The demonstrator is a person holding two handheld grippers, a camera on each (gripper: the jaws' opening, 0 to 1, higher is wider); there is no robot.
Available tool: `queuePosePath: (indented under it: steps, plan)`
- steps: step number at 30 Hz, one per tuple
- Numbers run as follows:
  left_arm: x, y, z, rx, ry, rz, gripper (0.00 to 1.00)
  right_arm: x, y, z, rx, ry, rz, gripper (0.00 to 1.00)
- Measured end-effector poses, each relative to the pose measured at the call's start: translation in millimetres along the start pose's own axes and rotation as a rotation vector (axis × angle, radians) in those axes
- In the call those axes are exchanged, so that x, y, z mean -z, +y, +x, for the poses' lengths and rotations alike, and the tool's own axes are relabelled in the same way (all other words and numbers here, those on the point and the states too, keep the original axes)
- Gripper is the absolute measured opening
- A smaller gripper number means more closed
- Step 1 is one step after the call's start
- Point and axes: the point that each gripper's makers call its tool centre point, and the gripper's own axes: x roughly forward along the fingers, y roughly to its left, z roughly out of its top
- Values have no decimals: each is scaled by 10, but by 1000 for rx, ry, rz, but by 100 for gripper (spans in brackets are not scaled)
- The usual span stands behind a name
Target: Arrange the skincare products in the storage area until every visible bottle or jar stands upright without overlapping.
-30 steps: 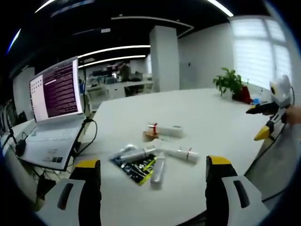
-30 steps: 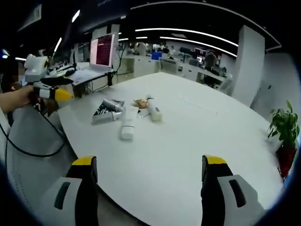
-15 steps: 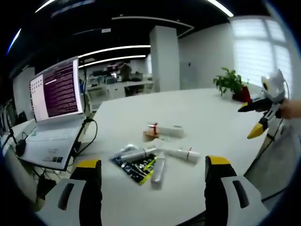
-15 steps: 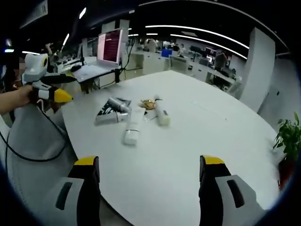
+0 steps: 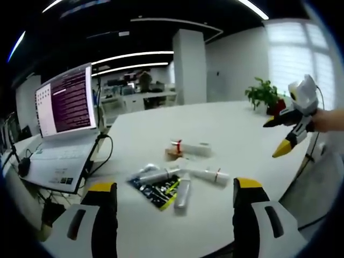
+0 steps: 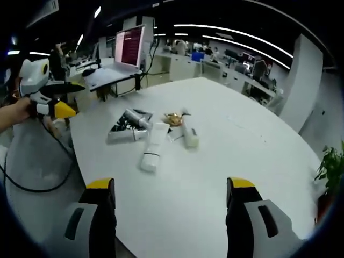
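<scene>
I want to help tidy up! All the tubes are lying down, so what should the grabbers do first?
Probably bring the right gripper forward to the white tube lying nearest it. Both grippers are open and hold nothing, back from the pile, and every tube on the white table lies flat, so none stands upright yet.

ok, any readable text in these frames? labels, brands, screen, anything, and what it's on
None can be read.
Laptop screen: rows of text, too small and blurred.
Dark packet on the table: light and green print, illegible.
Tubes lying beside it: red marks, no legible lettering.
</scene>
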Motion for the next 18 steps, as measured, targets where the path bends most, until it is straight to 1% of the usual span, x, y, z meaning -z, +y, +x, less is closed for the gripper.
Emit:
queuePosePath:
  steps: [5, 9, 11, 18]
  plan:
    - [9, -15, 4, 4, 6, 11, 82, -60, -27, 98, -12, 14, -7, 84]
    - [28, 14, 12, 6, 6, 9, 82, -101, -39, 187, -30, 29, 1, 83]
    - [37, 41, 18, 8, 2, 3, 82, -95, -47, 248, -43, 51, 5, 81]
    - [40, 18, 18, 10, 6, 0, 82, -124, -42, 412, -71, 84, -4, 80]
